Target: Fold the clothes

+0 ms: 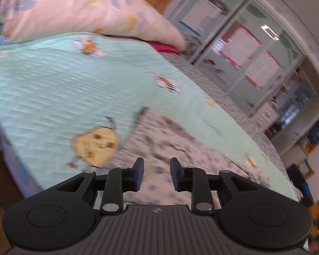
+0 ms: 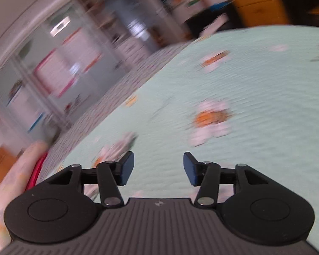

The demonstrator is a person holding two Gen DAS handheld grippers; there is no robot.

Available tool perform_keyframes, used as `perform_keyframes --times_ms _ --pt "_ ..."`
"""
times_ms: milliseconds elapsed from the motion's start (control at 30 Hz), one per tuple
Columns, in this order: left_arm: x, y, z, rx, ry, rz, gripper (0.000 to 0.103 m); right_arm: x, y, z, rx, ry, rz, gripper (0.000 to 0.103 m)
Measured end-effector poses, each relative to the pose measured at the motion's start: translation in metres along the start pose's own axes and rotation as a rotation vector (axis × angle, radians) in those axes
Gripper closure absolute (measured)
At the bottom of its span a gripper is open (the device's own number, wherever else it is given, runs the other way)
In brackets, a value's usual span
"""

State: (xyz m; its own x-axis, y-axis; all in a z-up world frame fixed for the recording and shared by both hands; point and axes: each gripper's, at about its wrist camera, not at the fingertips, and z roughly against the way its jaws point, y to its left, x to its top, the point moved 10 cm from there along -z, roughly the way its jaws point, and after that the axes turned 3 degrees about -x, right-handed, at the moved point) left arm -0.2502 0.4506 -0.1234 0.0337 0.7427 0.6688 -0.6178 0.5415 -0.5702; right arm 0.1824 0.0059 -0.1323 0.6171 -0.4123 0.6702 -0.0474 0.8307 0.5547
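Jaws on my left gripper (image 1: pixel 156 175) stand slightly apart, empty, just over the patterned garment (image 1: pixel 170 146) lying on the mint bedspread (image 1: pixel 42 89); my right gripper (image 2: pixel 158 169) gapes wider, empty above bare bedspread; pillow (image 1: pixel 74 8) beyond

I am looking down at a bed (image 1: pixel 42 89) wearing a mint quilt (image 1: pixel 53 80) printed with bees and a yellow cartoon figure. A pale patterned garment (image 1: pixel 165 148) is lying flat on the quilt near its edge, blurred, just ahead of my left tool. A big floral pillow (image 1: pixel 74 6) is sitting at the head, with something red (image 1: pixel 165 47) peeking out beneath it. From my right tool, I am seeing only bare quilt (image 2: pixel 255 89) stretching away.
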Motion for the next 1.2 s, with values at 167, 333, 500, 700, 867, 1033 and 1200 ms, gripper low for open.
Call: perform_keyframes --times_ms 167,333,500,700,867,1033,1200 --pt "-0.019 -0.042 -0.032 -0.063 0.062 -0.085 0.074 0.002 0.036 -0.098 0.058 0.143 -0.07 0.047" --pt "-0.041 -0.066 -0.065 -0.008 0.117 -0.258 0.06 0.008 0.059 -0.207 0.04 0.233 -0.185 0.047" --pt "-0.057 -0.075 -0.096 0.009 0.187 -0.367 0.053 -0.005 0.071 -0.291 0.046 0.328 -0.301 0.05" --pt "-0.067 -0.074 -0.11 0.009 0.219 -0.356 0.053 0.011 0.072 -0.259 0.046 0.22 -0.264 0.101" --pt "-0.073 -0.084 -0.097 -0.01 0.216 -0.352 0.053 0.062 0.081 -0.138 0.078 0.087 -0.257 0.101" --pt "-0.077 -0.093 -0.082 -0.031 0.208 -0.334 0.05 0.096 0.092 -0.095 -0.037 0.065 -0.278 0.095" --pt "-0.079 -0.093 -0.075 -0.023 0.205 -0.319 0.048 0.087 0.068 -0.156 -0.266 0.16 -0.101 0.075"
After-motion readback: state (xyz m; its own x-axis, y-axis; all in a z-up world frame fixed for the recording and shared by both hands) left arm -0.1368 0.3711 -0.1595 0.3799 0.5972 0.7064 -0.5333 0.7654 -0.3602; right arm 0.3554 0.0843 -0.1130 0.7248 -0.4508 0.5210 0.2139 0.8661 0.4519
